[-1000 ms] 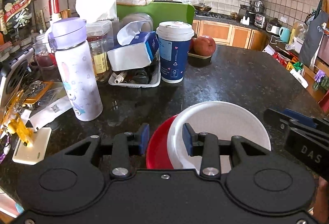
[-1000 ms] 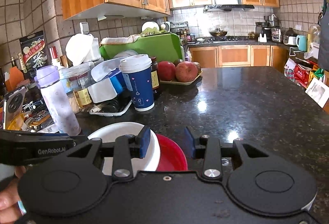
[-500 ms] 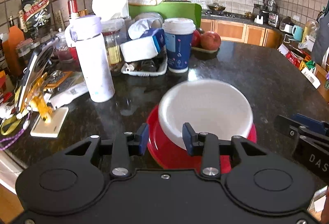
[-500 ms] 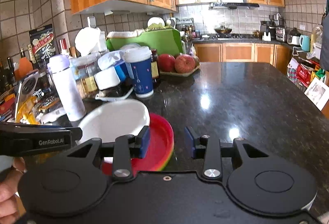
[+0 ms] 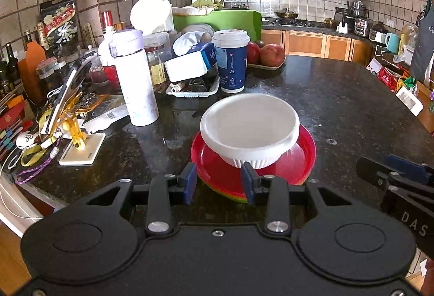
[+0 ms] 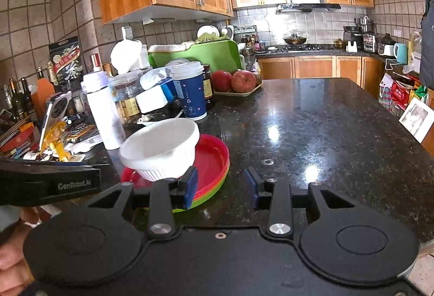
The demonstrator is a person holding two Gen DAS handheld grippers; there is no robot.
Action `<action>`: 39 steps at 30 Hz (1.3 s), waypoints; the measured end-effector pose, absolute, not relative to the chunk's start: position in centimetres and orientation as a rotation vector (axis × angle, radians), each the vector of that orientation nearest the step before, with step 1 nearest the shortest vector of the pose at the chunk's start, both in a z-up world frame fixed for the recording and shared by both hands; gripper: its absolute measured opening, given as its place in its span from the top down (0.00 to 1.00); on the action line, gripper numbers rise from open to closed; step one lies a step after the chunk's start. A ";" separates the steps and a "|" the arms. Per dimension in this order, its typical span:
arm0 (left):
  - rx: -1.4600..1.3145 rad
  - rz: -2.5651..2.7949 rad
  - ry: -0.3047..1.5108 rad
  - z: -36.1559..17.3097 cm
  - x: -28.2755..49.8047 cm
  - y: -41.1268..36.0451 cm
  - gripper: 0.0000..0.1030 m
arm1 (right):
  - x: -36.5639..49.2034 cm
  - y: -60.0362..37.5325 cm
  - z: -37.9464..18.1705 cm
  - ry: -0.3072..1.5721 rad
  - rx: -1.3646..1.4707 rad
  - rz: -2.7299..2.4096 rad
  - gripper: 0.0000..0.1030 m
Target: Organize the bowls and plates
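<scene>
On the dark stone tabletop (image 5: 339, 95) a white bowl (image 5: 249, 130) with a ribbed lower wall sits inside a red plate (image 5: 303, 157). That plate tops a short stack whose lower rims show orange and green (image 6: 208, 195). The bowl looks empty.

The left claw (image 5: 219, 183) hangs just before the near edge of the stack, its blue pads apart with nothing gripped between them. The right claw (image 6: 221, 186) is also parted and empty; its left pad overlaps the stack's right rim in that view, and its right pad is over bare stone. Whether either touches the plates cannot be told.

Readable writing: "GenRobot.AI" on the left claw's body as seen from the right wrist camera, and "DAS" on the right claw's body (image 5: 412, 220) at the edge of the left view. A hand (image 6: 10, 268) shows at the lower left of the right view.

Behind the stack stands a blue paper cup (image 5: 230, 61) with a white lid, small hearts and a recycling mark printed on it. Left of it, a white tray (image 5: 190, 92) holds small dark items under a blue-and-white tissue pack (image 5: 190, 62). Further left is a white bottle (image 5: 137, 78) with a lilac cap. A tilted phone (image 5: 67, 89) leans on a yellow stand. A shallow tray holds apples (image 5: 271, 54). A dark snack bag (image 5: 58, 21) against the tiled wall carries red-banner characters too small to read.
</scene>
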State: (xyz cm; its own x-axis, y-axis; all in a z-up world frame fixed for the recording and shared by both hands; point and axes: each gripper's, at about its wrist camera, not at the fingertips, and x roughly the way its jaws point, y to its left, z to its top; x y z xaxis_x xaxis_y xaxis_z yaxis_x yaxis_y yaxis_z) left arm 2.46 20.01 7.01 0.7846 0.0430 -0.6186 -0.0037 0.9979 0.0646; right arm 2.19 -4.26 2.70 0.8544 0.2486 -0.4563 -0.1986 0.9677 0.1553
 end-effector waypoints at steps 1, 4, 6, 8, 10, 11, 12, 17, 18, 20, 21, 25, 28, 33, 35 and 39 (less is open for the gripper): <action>0.062 0.027 0.671 6.9 2.2 20.0 0.55 | 1.9 -4.1 2.7 0.494 0.101 0.237 0.61; 0.058 0.029 0.681 6.7 1.8 20.3 0.55 | 1.2 -3.6 2.7 0.493 0.099 0.238 0.61; 0.055 0.035 0.685 6.6 1.6 20.5 0.55 | 0.7 -3.4 2.7 0.492 0.098 0.240 0.61; 0.059 0.045 0.691 6.4 1.4 20.7 0.55 | 0.3 -3.1 2.7 0.491 0.091 0.239 0.61; 0.063 0.054 0.703 6.1 1.3 20.8 0.55 | -0.1 -2.9 2.6 0.494 0.085 0.236 0.61; 0.060 0.053 0.709 5.9 1.2 20.9 0.55 | -0.2 -2.8 2.6 0.495 0.084 0.236 0.61; 0.056 0.050 0.718 5.8 1.2 21.0 0.55 | -0.4 -2.7 2.5 0.497 0.084 0.235 0.61; 0.056 0.050 0.731 5.3 0.5 21.1 0.55 | -1.2 -2.6 2.3 0.498 0.081 0.231 0.61; 0.056 0.052 0.731 5.3 0.3 21.1 0.55 | -1.3 -2.6 2.3 0.497 0.079 0.230 0.61; 0.052 0.051 0.730 5.3 0.0 21.1 0.55 | -1.6 -2.6 2.2 0.496 0.075 0.223 0.61; 0.048 0.051 0.730 5.3 -0.2 21.2 0.55 | -1.7 -2.6 2.1 0.497 0.073 0.219 0.61; 0.039 0.047 0.729 5.2 -0.8 21.2 0.55 | -2.1 -2.8 2.0 0.500 0.072 0.218 0.61; 0.037 0.045 0.729 5.2 -1.2 21.1 0.55 | -2.6 -2.8 2.1 0.494 0.066 0.223 0.61; 0.035 0.040 0.722 5.3 -1.9 20.9 0.55 | -3.4 -2.9 2.4 0.480 0.059 0.231 0.61; 0.034 0.041 0.719 5.4 -2.0 20.9 0.55 | -3.7 -2.9 2.4 0.475 0.058 0.234 0.61; 0.030 0.042 0.716 5.4 -2.4 20.9 0.55 | -4.2 -2.8 2.5 0.473 0.056 0.241 0.61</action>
